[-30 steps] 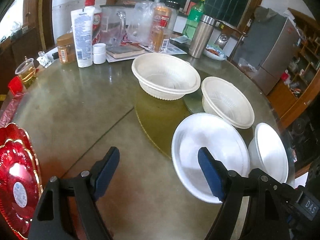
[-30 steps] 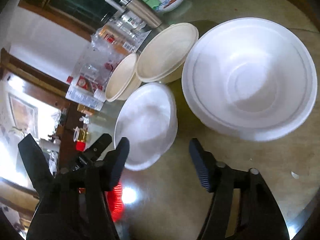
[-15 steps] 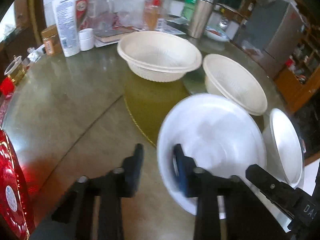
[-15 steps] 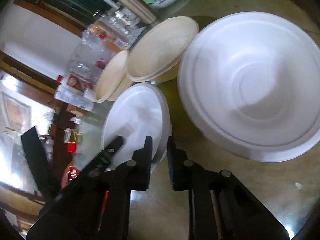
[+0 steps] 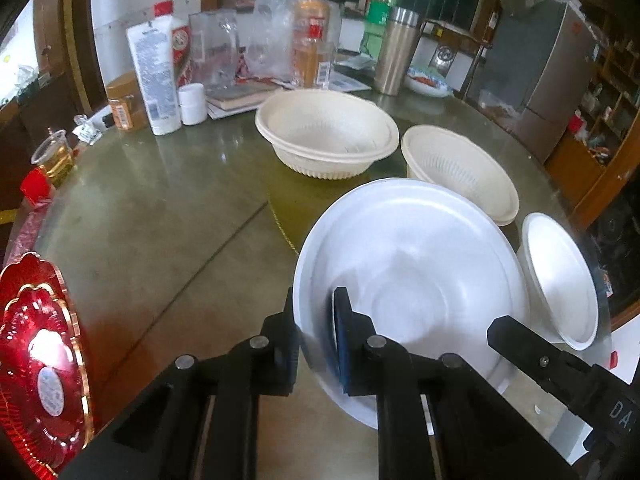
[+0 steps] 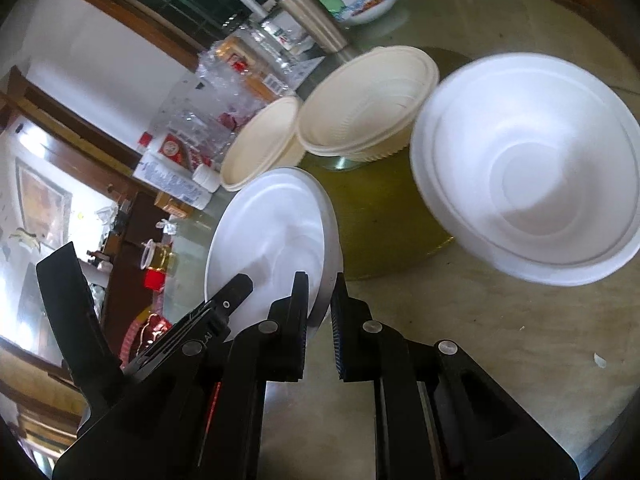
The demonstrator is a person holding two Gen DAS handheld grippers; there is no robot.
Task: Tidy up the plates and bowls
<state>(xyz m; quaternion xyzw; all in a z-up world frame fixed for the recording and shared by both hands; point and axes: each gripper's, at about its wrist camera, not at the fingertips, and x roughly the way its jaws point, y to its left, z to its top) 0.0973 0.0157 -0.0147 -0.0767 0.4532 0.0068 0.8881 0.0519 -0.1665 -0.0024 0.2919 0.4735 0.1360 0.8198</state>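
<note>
**Table layout, left wrist view**

Plate (image 5: 412, 280) nearest, front centre on the table (image 5: 160, 208). Small bowl (image 5: 560, 280) just right of it. Two bowls behind: larger (image 5: 326, 136) left, smaller (image 5: 460, 168) right. Bottles and flask (image 5: 396, 56) along far edge. Tray (image 5: 36, 360) far left.

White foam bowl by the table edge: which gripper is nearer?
Right. The right gripper sits just left of the bowl; the left gripper clamps the white plate's far rim.

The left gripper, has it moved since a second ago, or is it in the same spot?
Yes. The left gripper closed in toward the cream bowls and now pinches the near rim of the white plate.
</note>
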